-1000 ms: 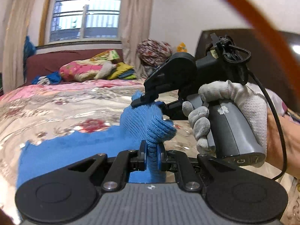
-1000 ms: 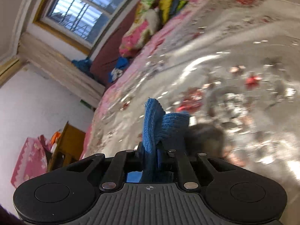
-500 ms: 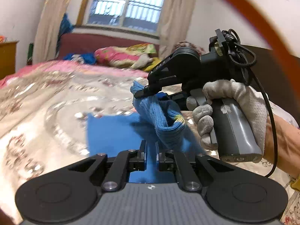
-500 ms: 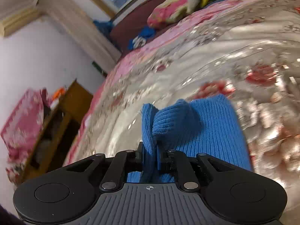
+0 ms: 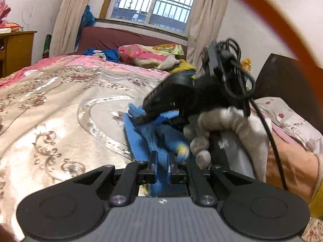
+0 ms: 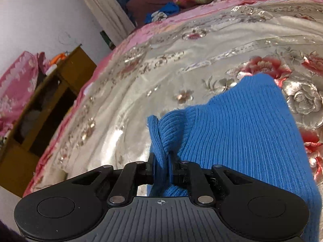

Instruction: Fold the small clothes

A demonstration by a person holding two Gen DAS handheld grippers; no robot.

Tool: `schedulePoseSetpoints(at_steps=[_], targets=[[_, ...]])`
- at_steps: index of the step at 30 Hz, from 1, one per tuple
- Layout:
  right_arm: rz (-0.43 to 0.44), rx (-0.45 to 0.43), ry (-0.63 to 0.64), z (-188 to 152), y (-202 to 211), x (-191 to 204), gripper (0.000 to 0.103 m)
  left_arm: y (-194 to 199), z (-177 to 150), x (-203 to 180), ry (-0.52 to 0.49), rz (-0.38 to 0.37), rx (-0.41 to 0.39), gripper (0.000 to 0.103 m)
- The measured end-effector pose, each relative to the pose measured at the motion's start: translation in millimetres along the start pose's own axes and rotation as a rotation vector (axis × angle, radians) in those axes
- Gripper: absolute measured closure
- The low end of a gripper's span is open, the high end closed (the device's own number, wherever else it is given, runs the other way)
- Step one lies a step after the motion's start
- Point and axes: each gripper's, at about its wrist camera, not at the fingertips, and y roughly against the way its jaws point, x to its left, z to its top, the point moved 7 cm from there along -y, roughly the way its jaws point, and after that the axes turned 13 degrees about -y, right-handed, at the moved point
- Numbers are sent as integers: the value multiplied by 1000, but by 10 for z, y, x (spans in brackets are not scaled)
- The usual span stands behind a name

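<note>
Two grippers, one blue knit garment [image 6: 242, 133], and a bed [image 5: 60, 104] standing in for a folding surface. My left gripper [image 5: 161, 167] has its fingers [image 5: 152, 166] pressed nearly together on a bunched edge of the knit, which rises between them toward the right gripper. My right gripper [image 6: 161, 166] pinches another gathered edge of the same piece, a ridge of ribbed fabric standing up between its fingers [image 6: 150, 167].

I hold the cloth at two points close together because, as I judge it, the edge is being carried over as one line, so the layer lands flat rather than twisted. In the right wrist view the rest of the garment lies spread on the floral satin bedspread [image 6: 181, 64], trailing away from my grip toward the red rose pattern. In the left wrist view my gloved right hand [image 5: 228, 129] wraps the right gripper's handle just beside my left fingers, its cable [image 5: 270, 137] hanging down past the wrist; that part of the picture is blurred.

Both grippers tilt downward toward the bedspread. The fold looks under way but not yet laid. The satin appears slippery, so the lower layer could slide if I drag rather than lift. A pile of pillows [image 5: 149, 54] sits well apart near the window [image 5: 153, 2].
</note>
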Motion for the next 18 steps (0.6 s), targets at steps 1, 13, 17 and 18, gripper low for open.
schedulePoseSetpoints(at_steps=[1,13,17,18], targets=[[1,7,1,-21,-18,-8,90,25,14,4,2,4,-5,88],[52,88,74,-94,28,81,84,-221,48,-196,-65,-15,28,86],[55,120,117,-129,-29,141,83,-350,-34,-172,-72,0,82,85],[52,125,127,-137,-49,151,83,-383,-64,-155,-74,9,101,85]])
